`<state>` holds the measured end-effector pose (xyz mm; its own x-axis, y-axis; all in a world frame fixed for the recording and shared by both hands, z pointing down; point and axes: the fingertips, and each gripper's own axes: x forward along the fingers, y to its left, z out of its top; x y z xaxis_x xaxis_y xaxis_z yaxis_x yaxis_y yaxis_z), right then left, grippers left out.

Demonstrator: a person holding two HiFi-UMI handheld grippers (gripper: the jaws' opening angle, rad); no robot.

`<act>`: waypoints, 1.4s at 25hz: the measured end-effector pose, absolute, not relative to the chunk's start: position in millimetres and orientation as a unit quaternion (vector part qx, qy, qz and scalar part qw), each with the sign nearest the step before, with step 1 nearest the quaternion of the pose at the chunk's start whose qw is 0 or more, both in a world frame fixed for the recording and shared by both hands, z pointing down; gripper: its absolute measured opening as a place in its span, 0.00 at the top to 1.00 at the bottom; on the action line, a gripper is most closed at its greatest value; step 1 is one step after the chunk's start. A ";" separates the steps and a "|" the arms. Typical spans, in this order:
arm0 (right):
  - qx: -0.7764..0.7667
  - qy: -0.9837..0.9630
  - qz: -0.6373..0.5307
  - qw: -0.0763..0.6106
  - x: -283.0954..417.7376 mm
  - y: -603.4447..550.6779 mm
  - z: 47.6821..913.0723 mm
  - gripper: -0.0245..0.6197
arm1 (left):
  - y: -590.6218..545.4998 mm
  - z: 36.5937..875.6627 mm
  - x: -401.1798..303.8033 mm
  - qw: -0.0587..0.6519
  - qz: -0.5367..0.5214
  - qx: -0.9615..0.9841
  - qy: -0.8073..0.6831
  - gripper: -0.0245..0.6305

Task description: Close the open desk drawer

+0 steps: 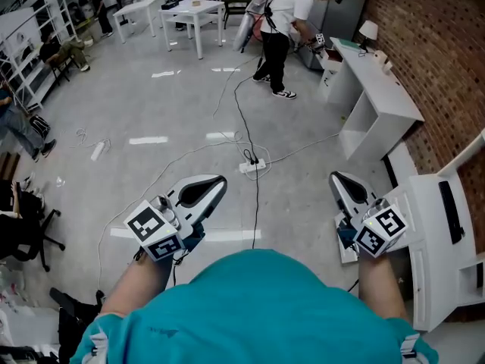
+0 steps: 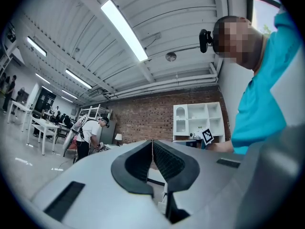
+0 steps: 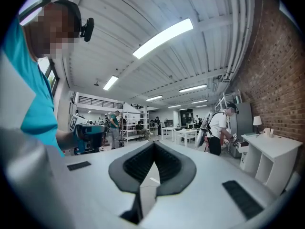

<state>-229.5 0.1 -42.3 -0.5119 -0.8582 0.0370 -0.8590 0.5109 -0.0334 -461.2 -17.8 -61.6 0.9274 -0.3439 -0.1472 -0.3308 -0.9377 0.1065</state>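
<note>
A white desk (image 1: 436,241) stands at the right against the brick wall, with a black slot (image 1: 451,212) on its top. A white part (image 1: 347,250) juts from the desk's left side under my right hand; it may be the open drawer, but it is mostly hidden. My right gripper (image 1: 336,177) hovers just left of the desk, jaws shut and empty (image 3: 153,146). My left gripper (image 1: 220,180) is held over the floor, well left of the desk, also shut on nothing (image 2: 152,144). Both point away from me.
A power strip (image 1: 254,165) with cables lies on the floor ahead. A second white desk (image 1: 383,101) stands farther along the wall, where a person in a white shirt (image 1: 282,21) bends over. A black chair (image 1: 30,237) sits at left, white tables (image 1: 193,14) at the back.
</note>
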 end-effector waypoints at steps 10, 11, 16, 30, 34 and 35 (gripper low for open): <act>0.456 -0.889 0.040 -0.001 -149.2 -72.9 -15.8 0.93 | -73.0 -44.6 -391.3 0.041 -0.069 0.971 -0.226 0.93; 0.446 -0.894 0.037 -0.001 -136.0 -83.0 -15.3 0.93 | -79.1 -44.3 -379.4 0.039 -0.070 0.967 -0.241 0.93; 0.385 -0.922 0.031 0.010 -80.9 -128.3 -17.9 0.93 | -105.3 -44.9 -315.4 0.078 -0.093 0.946 -0.300 0.93; 0.420 -0.907 0.024 -0.011 -137.0 -204.4 13.8 0.93 | -183.9 -11.7 -390.6 0.054 -0.055 0.957 -0.279 0.93; 0.468 -0.883 0.025 -0.024 -175.3 -221.6 32.7 0.93 | -218.5 12.8 -441.5 0.063 -0.032 0.964 -0.257 0.93; 0.478 -0.877 0.029 -0.028 -182.1 -224.7 34.7 0.93 | -226.8 17.0 -450.0 0.068 -0.028 0.964 -0.254 0.93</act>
